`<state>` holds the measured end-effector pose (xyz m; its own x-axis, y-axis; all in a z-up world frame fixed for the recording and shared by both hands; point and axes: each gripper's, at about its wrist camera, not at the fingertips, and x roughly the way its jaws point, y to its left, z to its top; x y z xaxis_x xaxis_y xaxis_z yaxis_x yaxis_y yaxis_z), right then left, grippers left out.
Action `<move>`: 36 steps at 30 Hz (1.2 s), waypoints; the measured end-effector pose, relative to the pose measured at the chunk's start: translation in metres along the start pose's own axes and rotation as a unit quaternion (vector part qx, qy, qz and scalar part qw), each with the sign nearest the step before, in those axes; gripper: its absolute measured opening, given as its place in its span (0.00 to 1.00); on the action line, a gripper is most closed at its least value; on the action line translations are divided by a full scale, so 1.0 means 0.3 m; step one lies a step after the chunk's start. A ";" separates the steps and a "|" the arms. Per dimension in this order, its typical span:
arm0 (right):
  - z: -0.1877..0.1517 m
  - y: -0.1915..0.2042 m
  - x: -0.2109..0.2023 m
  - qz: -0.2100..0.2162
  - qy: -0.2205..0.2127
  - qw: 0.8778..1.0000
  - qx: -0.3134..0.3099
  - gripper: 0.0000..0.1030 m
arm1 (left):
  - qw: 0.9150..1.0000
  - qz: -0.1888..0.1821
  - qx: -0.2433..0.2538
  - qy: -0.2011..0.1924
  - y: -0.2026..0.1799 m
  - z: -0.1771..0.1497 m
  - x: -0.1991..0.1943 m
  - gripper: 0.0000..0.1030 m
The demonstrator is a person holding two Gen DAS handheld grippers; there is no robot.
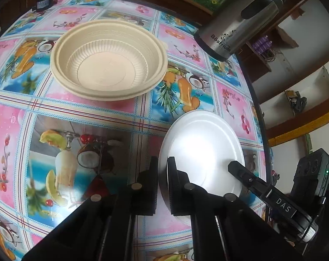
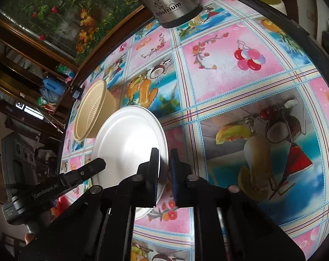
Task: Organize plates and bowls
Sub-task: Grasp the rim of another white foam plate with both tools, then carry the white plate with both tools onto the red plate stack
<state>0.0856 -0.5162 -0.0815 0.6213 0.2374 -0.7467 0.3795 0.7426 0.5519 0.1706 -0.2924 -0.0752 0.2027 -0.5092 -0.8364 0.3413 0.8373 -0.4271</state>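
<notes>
In the left wrist view we are looking down on the table and seeing the whole inside of the tan bowl, mouth up, well apart from the plate. A second rim is showing under the first, so we are counting two bowls nested. The left gripper is pinching the plate's near left rim, one finger on each side of the edge. The right gripper is reaching in from the right over the plate's far rim; only this view is showing its body lettered DAS. A steel flask is standing at the table's far right

In the right wrist view we are seeing the same plate, lying flat with no long axis, one in number as far as we can tell. The right gripper is closing its jaws on the plate's right rim. The bowl is appearing side-on just beyond the plate, its inside ribs showing. The left gripper is coming in from the left, and only here is its GenRobot lettering readable. The flask is standing at the top; one flask in all
</notes>
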 end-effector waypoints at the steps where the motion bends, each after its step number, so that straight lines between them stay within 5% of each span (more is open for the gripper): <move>1: -0.001 0.003 0.000 -0.001 -0.002 1.000 -0.002 0.06 | 1.000 0.001 0.001 0.000 0.000 -0.001 -0.001 0.06; 20: -0.131 0.114 -0.012 0.011 -0.014 1.000 -0.018 0.06 | 0.999 0.038 0.008 -0.013 0.095 -0.128 -0.166 0.06; 36: -0.385 0.526 -0.058 0.050 -0.009 0.991 -0.124 0.06 | 0.991 0.078 -0.024 -0.104 0.351 -0.344 -0.597 0.07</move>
<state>0.0556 -0.3308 -0.0244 0.6605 0.3079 -0.6848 0.1369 0.8473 0.5131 0.0756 -0.0925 -0.0058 0.4367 -0.3993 -0.8061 0.2486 0.9148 -0.3184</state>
